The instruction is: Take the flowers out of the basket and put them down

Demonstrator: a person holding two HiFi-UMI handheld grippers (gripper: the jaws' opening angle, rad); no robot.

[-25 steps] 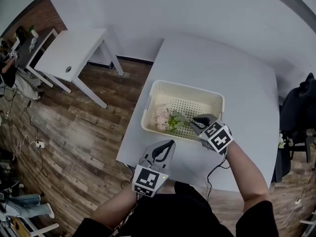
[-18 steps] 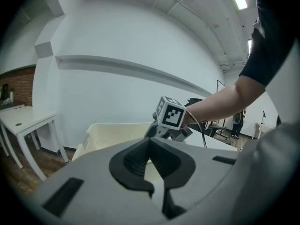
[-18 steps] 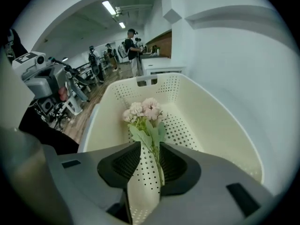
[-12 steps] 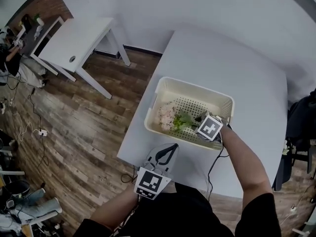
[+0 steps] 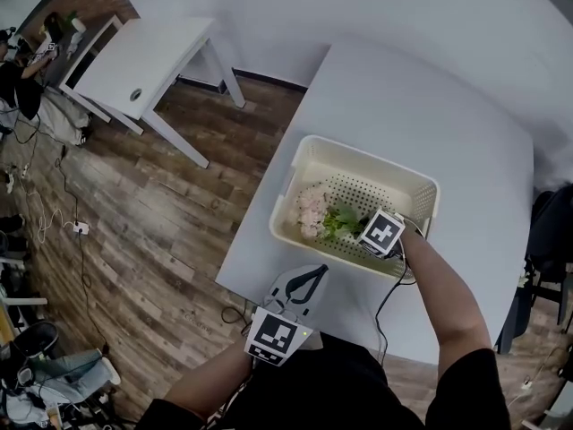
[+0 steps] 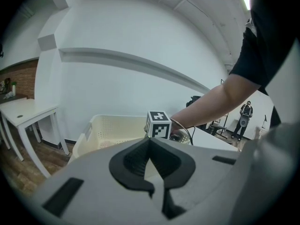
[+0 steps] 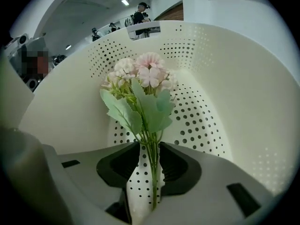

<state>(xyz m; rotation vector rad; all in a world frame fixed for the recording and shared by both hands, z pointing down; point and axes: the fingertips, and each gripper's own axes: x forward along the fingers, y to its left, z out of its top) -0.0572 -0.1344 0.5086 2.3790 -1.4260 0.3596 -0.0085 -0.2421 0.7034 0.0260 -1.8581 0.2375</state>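
Note:
A cream perforated basket stands on the grey table. In it lies a bunch of pale pink flowers with green leaves. My right gripper reaches into the basket from its near side. In the right gripper view its jaws are opening, and the green stems run between the pads with a gap on either side; the blooms rest against the basket wall. My left gripper hovers over the table's near edge, shut and empty, pointing at the basket.
A small white side table stands on the wood floor to the left. The grey table's left edge runs close by the basket. A dark chair sits at the far right.
My right gripper has moved from the basket's near rim down inside it, up to the flower stems. The left gripper has stayed by the table's near edge.

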